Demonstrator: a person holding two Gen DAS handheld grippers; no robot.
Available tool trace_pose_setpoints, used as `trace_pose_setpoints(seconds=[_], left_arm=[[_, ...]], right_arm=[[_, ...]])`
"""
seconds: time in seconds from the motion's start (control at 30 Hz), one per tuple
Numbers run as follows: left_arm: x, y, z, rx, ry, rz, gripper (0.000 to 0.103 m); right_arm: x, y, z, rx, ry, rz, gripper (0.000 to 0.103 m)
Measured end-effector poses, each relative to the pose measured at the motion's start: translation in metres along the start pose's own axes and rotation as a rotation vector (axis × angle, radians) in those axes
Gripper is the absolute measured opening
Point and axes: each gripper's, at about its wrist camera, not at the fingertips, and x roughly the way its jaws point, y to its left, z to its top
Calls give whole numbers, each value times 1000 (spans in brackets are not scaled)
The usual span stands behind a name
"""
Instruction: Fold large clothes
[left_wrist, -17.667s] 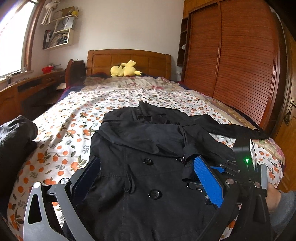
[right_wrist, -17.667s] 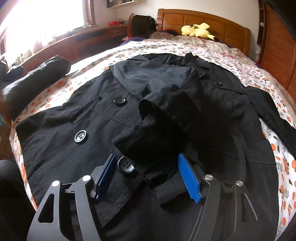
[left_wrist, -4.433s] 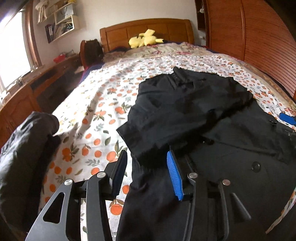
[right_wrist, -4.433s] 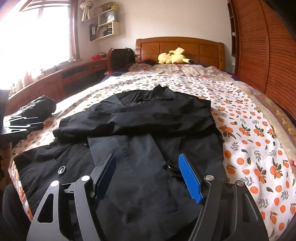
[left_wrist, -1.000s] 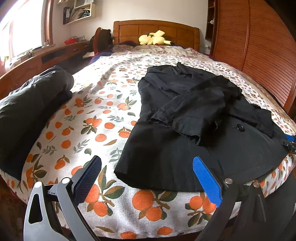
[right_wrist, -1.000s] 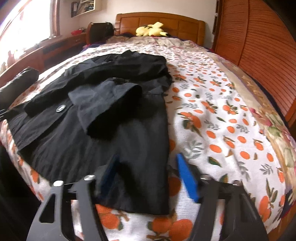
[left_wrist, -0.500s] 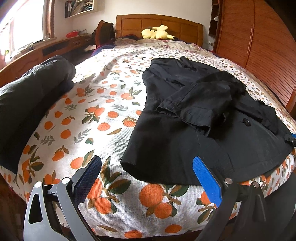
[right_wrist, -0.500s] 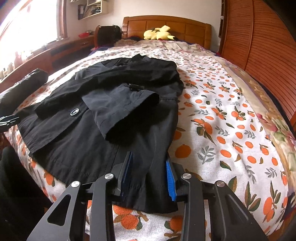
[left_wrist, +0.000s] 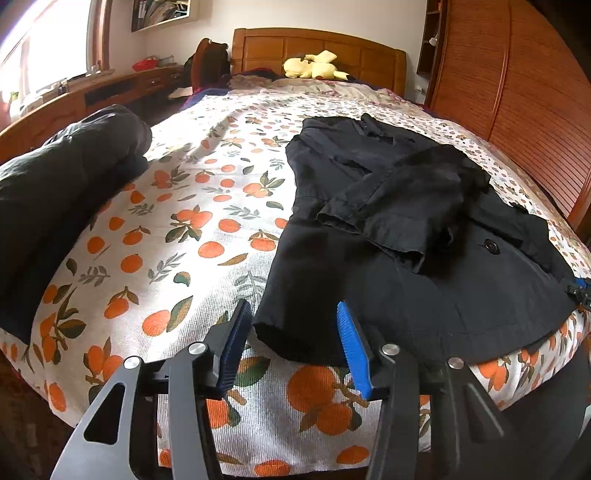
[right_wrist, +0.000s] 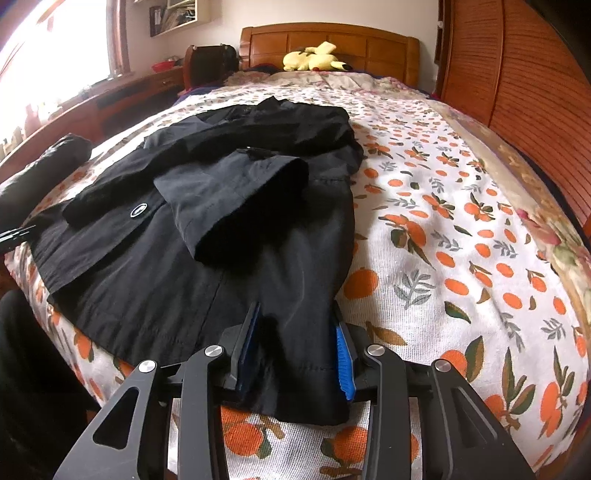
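Coat (left_wrist: 424, 258) is what has to be folded. It is big and black, and it lies flat on the bed (left_wrist: 207, 236), near the foot end. Both sleeves are already laid across its front. Its bottom edge reaches the foot edge of the bed.

It looks soft and floppy, so it will sag and bend where nothing holds it up. It also looks thick and a bit heavy for cloth. One corner alone would not lift it well. The cloth looks a little smooth, so a small pinch could slip off. The buttons (left_wrist: 491, 246) are hard lumps and not good places to pinch.

The best spots to hold look like the two bottom corners, with a good bite of the hem in each. Then both sides can go up together and the fold stays straight.

The left hand-held gripper (left_wrist: 291, 345) is at the bottom left corner. Its jaws are apart, one on each side of the corner, and not pinching yet.

The right hand-held gripper (right_wrist: 295, 347) is at the bottom right corner (right_wrist: 306, 376). Its jaws are close together with the hem bunched between them. I think it is clamped on the cloth.

A dark bundle (left_wrist: 55, 192) lies on the left side of the bed, well apart from the coat.
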Motion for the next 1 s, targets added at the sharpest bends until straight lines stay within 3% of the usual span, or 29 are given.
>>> trace_pose_setpoints(seconds=[0.1, 0.17, 0.23, 0.27, 0.4, 0.8, 1.0], left_arm=[[0, 3, 1, -9, -2, -2, 47], [0, 5, 2, -20, -1, -13, 36], [0, 8, 4, -37, 7, -42, 10], [0, 9, 6, -44, 14, -55, 7], [-20, 0, 18, -29, -32, -64, 5], [-141, -35, 77, 17, -302, -115, 4], [-218, -44, 68, 34, -405, -133, 4]], right_arm=[[1, -1, -1, 1, 6, 1, 35], [0, 0, -1, -2, 8, 5, 22], [-2, 0, 3, -5, 7, 17, 14], [-5, 1, 4, -7, -3, 28, 11], [-24, 1, 18, -4, -63, 49, 8], [-120, 16, 77, -45, -276, 40, 7], [-181, 15, 76, -77, -353, 29, 7]])
